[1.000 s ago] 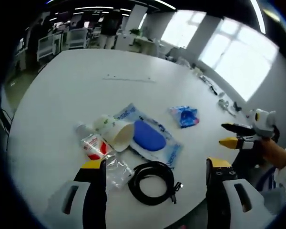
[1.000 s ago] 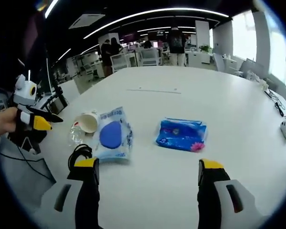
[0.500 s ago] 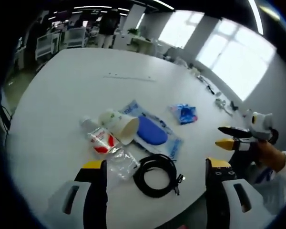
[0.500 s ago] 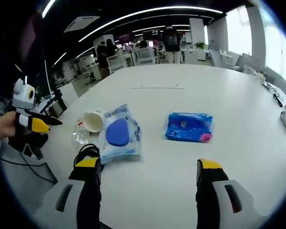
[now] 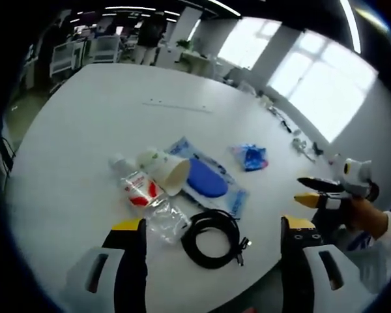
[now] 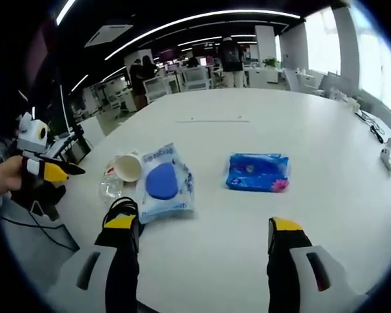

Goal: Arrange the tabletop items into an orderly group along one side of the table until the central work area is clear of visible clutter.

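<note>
White and wide, the table is standing in an open office with ceiling light strips and bright windows, and people are standing at desks far behind. In the left gripper view, a clear plastic bottle is lying on its side with its cap toward 10 o'clock, a paper cup is lying over it with its empty mouth facing 5 o'clock, a packet with a blue pad is stretching from 11 to 5 o'clock, a coiled black cable is lying at 6 o'clock of it, and a blue tissue pack is lying apart at 2 o'clock. The left gripper and the right gripper are both hovering with jaws spread wide, grasping nothing.
</note>
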The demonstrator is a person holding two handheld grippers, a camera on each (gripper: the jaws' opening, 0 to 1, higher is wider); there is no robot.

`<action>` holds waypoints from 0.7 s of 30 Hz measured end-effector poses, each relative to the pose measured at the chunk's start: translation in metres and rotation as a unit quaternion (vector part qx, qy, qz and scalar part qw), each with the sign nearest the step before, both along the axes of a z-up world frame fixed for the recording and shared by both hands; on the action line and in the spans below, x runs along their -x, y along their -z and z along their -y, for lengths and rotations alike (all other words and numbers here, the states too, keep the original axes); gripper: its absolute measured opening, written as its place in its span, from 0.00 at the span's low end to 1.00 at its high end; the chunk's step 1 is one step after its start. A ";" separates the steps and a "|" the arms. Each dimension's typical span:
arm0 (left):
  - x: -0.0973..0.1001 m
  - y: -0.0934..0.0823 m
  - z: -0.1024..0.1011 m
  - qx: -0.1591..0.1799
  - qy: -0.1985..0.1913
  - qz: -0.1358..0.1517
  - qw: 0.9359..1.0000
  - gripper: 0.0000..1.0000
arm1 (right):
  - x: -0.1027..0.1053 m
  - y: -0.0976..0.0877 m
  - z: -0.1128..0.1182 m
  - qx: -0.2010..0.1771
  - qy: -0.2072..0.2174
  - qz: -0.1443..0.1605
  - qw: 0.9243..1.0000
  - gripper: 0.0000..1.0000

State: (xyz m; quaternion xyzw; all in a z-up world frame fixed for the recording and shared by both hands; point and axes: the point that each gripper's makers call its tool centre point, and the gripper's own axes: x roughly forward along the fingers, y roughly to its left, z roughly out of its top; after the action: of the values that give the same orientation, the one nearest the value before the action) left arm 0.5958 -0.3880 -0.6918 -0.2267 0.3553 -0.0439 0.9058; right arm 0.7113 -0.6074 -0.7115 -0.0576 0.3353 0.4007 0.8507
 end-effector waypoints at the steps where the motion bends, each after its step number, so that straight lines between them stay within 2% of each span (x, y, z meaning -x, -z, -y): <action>1: 0.000 -0.001 0.000 0.001 0.000 0.001 1.000 0.81 | 0.000 0.000 -0.001 0.000 0.000 0.000 1.000 0.79; 6: 0.002 -0.003 0.001 0.000 0.002 0.004 1.000 0.82 | 0.004 0.003 -0.009 0.004 -0.014 -0.001 1.000 0.79; 10: 0.007 -0.004 -0.002 0.002 -0.010 0.006 1.000 0.81 | -0.001 0.006 -0.018 -0.002 -0.022 -0.003 1.000 0.79; 12: 0.011 -0.002 -0.005 -0.008 -0.015 0.002 1.000 0.81 | -0.002 0.006 -0.025 -0.001 -0.031 -0.004 1.000 0.78; 15: 0.013 -0.003 -0.007 -0.010 -0.021 0.004 1.000 0.81 | 0.001 0.005 -0.031 -0.002 -0.044 -0.005 0.999 0.78; 21: 0.018 -0.011 -0.002 -0.010 -0.033 0.009 0.999 0.81 | -0.009 0.003 -0.045 -0.002 -0.069 -0.004 0.998 0.78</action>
State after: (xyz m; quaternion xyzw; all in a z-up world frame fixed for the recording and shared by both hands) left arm 0.5780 -0.3859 -0.6810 -0.2283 0.3396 -0.0127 0.9123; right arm 0.7201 -0.5620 -0.7148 -0.0772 0.3334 0.4593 0.8197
